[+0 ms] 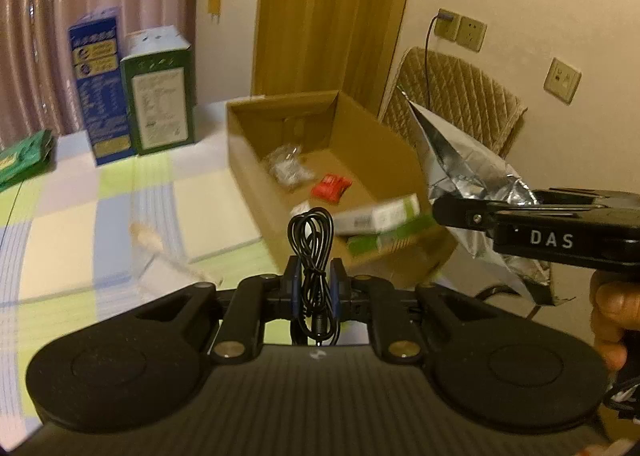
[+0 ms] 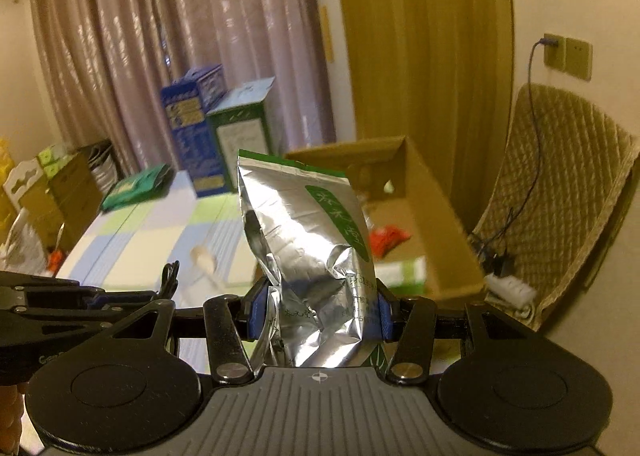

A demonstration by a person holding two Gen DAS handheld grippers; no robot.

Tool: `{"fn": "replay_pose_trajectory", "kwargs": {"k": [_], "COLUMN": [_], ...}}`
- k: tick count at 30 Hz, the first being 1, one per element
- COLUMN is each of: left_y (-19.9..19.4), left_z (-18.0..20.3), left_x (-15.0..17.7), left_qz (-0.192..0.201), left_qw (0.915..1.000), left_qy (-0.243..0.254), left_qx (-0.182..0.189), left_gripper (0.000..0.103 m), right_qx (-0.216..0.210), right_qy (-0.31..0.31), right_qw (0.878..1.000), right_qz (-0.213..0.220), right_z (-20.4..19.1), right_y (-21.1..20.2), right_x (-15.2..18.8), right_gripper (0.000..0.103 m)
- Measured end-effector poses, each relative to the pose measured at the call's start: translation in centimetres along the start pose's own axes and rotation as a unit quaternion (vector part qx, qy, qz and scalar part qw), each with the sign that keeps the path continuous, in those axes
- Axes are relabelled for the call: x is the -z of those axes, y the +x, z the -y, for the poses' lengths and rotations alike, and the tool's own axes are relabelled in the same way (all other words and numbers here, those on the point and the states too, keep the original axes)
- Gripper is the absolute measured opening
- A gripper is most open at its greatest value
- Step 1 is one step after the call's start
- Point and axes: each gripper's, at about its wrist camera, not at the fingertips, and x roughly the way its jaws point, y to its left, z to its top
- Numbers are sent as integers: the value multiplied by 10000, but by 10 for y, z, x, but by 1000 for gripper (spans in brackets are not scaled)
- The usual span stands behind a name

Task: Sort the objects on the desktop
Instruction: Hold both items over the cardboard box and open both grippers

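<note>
In the left wrist view, going left to right: a green bag (image 1: pixel 24 159) lies at the far left edge on the checked table (image 1: pixel 80 215), then a blue carton (image 1: pixel 100 83) and a green carton (image 1: pixel 160 91) stand upright in the upper left, their print too blurred to read. A pale wooden piece (image 1: pixel 146 242) lies on the table left of centre. At bottom centre the left gripper (image 1: pixel 316 288) is pinched tight on a coiled black cable (image 1: pixel 312 248), whose loops stand upright above the pads. The open cardboard box (image 1: pixel 280 159) sits just beyond and slightly right of it, already holding a clear packet (image 1: pixel 286 165), a red packet (image 1: pixel 330 187) and green-and-white boxes (image 1: pixel 376 215).

At the right edge the right gripper (image 1: pixel 460 211), marked "DAS", clamps a silver foil pouch (image 1: pixel 468 167), jaws partly apart around its width. In the right wrist view the pouch (image 2: pixel 308 256) stands upright with a green label of Chinese characters I cannot read surely.

Both loads look bound for the box; the cable seems nearer its opening.
</note>
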Motion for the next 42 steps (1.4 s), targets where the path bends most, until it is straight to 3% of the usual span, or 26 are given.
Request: {"fn": "replay_pose_trajectory", "kwargs": {"k": [12, 25, 27, 39, 42], "left_y": [61, 115, 119, 104, 97], "left_z": [9, -4, -5, -20, -24], "left_x": [-59, -73, -74, -66, -62], "left_qz": [109, -7, 7, 57, 64], "left_qw": [9997, 9991, 9992, 9994, 9994], "left_qy": [-67, -313, -308, -328, -336], "left_qx": [184, 280, 247, 55, 23], "left_gripper": [11, 14, 27, 28, 30], "right_qx": [-3, 40, 31, 21, -60], "right_qy": [341, 548, 548, 641, 726], "right_qw": [9994, 9980, 9979, 9973, 9972], "right_qz": [-91, -323, -341, -351, -141], "right_z": [54, 83, 84, 85, 86], "right_y": [59, 114, 119, 132, 131], "right_x": [-52, -66, -66, -69, -74], "right_gripper": [48, 48, 48, 49, 65]}}
